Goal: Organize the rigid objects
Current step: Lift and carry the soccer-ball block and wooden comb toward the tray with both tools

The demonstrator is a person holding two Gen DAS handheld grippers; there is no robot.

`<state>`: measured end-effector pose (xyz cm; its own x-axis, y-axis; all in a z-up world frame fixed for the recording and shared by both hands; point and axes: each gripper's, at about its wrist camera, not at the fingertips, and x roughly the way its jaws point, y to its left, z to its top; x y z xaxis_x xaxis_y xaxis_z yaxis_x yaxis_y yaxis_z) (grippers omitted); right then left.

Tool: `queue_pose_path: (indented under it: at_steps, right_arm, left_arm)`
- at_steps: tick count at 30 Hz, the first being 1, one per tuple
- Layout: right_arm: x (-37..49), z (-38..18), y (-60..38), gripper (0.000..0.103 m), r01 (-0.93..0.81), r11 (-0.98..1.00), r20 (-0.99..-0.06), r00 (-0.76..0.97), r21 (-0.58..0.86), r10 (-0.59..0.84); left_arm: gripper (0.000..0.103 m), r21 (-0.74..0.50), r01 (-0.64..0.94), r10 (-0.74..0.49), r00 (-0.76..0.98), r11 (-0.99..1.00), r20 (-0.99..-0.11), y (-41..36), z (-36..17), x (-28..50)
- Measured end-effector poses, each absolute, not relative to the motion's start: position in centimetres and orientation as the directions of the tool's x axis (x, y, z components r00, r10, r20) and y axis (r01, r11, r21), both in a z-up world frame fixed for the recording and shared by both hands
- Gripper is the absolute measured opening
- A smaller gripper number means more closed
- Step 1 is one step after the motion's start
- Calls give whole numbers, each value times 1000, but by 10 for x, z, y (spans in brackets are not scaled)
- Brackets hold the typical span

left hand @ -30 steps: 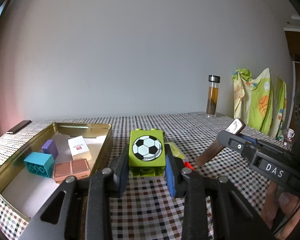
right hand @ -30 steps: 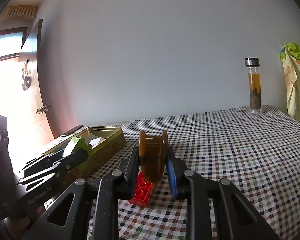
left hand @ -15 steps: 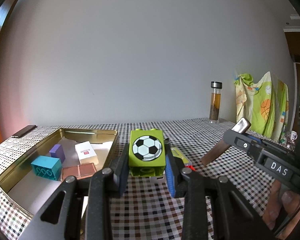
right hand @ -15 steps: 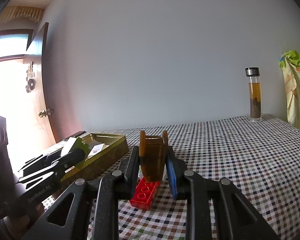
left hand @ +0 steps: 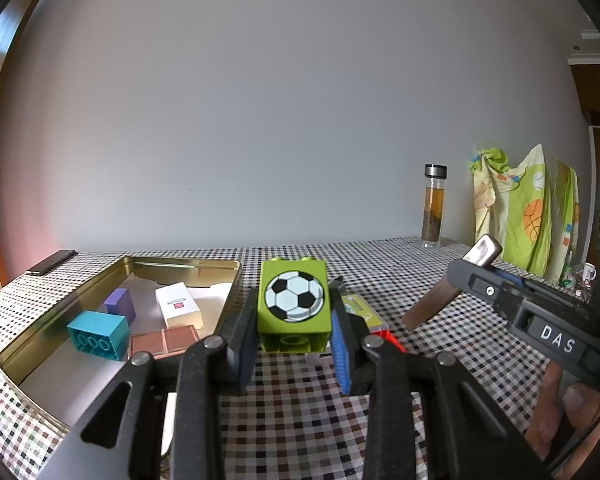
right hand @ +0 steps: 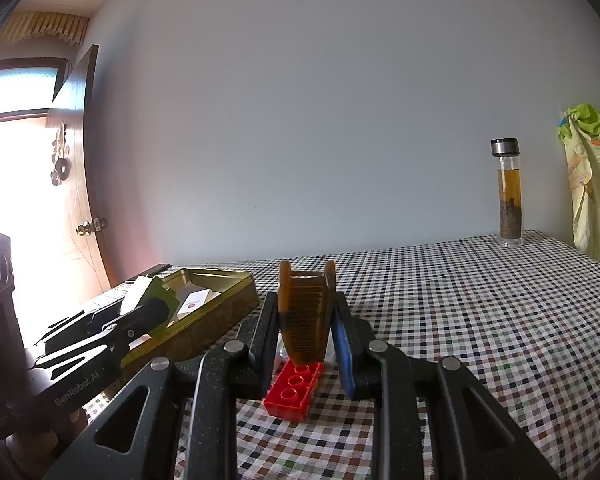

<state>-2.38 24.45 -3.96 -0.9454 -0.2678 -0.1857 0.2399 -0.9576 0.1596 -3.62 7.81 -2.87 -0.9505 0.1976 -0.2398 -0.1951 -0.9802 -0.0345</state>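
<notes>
Grippers held a block and a comb beside the tin

Checked cloth covered the bench (right hand: 480,300). A gold tin (left hand: 228,276) lay at the left, holding a teal brick (left hand: 98,334), a purple block (left hand: 120,304), a white box (left hand: 178,308) and a brown tile (left hand: 164,340). The left gripper (left hand: 294,344) was clamped on a green football block (left hand: 294,300), held just right of the tin's rim. The right gripper (right hand: 306,340) was clamped on a brown comb (right hand: 304,316), standing upright above a red brick (right hand: 294,390) on the cloth. A glass bottle (right hand: 510,192) stood at the far edge. Compared with a second earlier, both grips were unchanged, and more of the red brick showed below the comb.
</notes>
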Motion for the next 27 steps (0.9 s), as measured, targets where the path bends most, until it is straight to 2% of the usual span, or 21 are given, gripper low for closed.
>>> queue_pose_path:
  at_steps: [27]
  right_arm:
    - [-22,-39,220,28,279,-948,-169,-938,156,-304]
  left_arm:
    - [31,-58,-149,158,-967,-987,-200,54,-26,-33]
